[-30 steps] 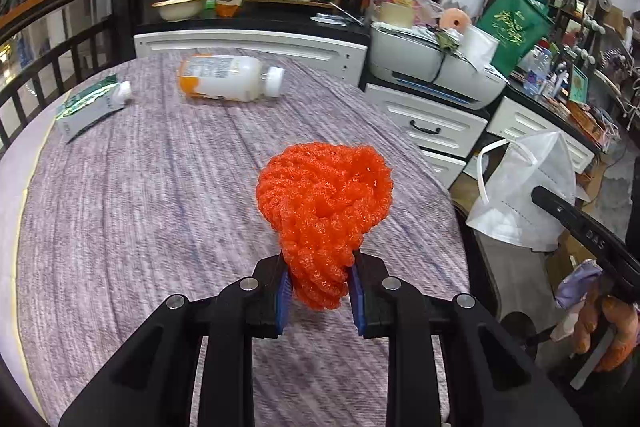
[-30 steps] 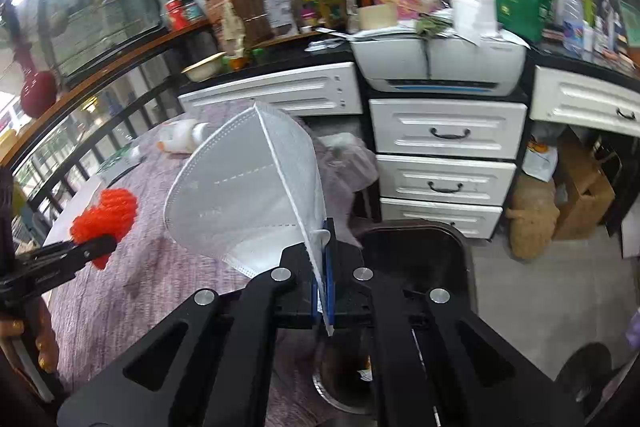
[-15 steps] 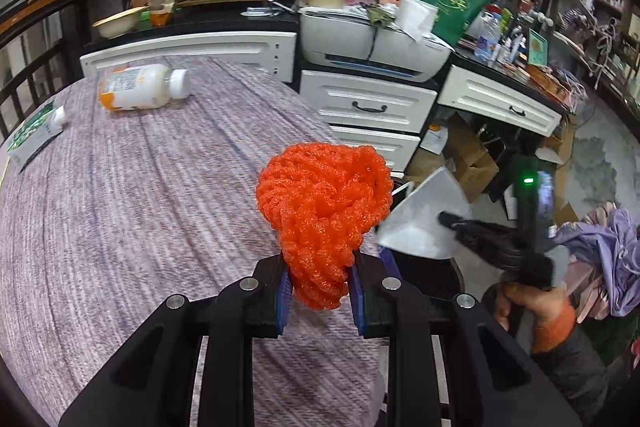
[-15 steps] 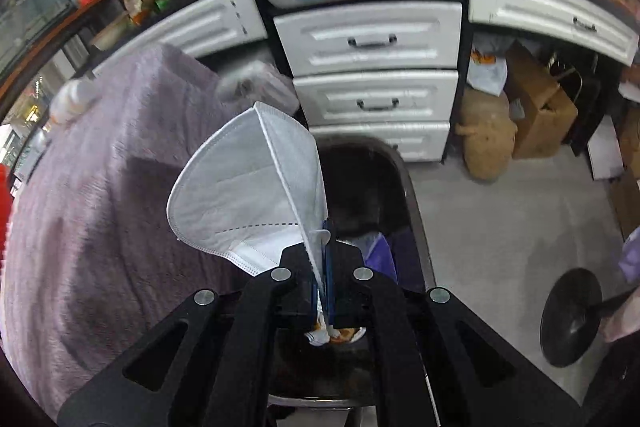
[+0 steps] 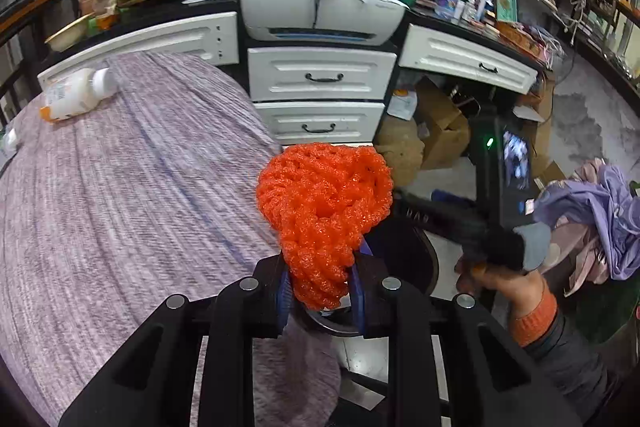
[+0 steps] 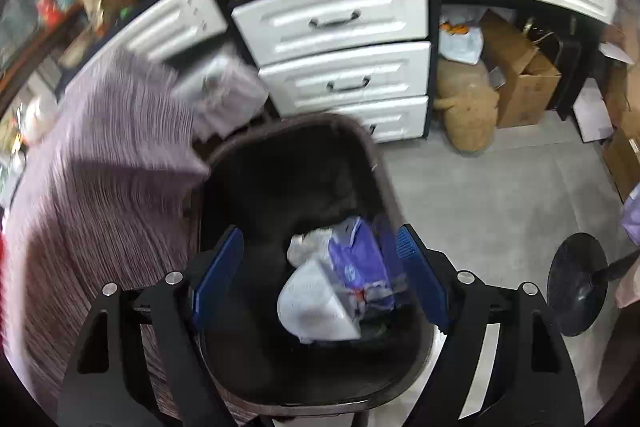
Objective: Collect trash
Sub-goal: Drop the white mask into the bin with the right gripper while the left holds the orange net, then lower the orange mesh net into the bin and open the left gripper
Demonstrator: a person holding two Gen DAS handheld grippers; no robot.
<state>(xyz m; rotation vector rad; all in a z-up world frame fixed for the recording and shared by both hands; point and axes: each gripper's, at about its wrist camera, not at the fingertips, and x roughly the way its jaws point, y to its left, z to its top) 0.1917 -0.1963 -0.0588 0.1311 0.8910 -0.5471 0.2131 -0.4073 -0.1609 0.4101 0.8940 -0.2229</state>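
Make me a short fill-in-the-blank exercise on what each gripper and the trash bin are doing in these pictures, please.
1. The left gripper is shut on a bundle of foam netting whose colour is ____.
2. The right gripper hangs above the black trash bin with its jaws ____.
3. The white face mask now lies ____ the bin.
4. On the purple tablecloth a white plastic bottle lies on its ____.

Missing words: orange; open; inside; side

Orange foam netting (image 5: 324, 215) looks knobbly and matt; the surface's purple cloth (image 5: 120, 187) is ribbed; bin (image 6: 380, 163) smooth dark plastic; drawers (image 6: 332, 19) glossy white.
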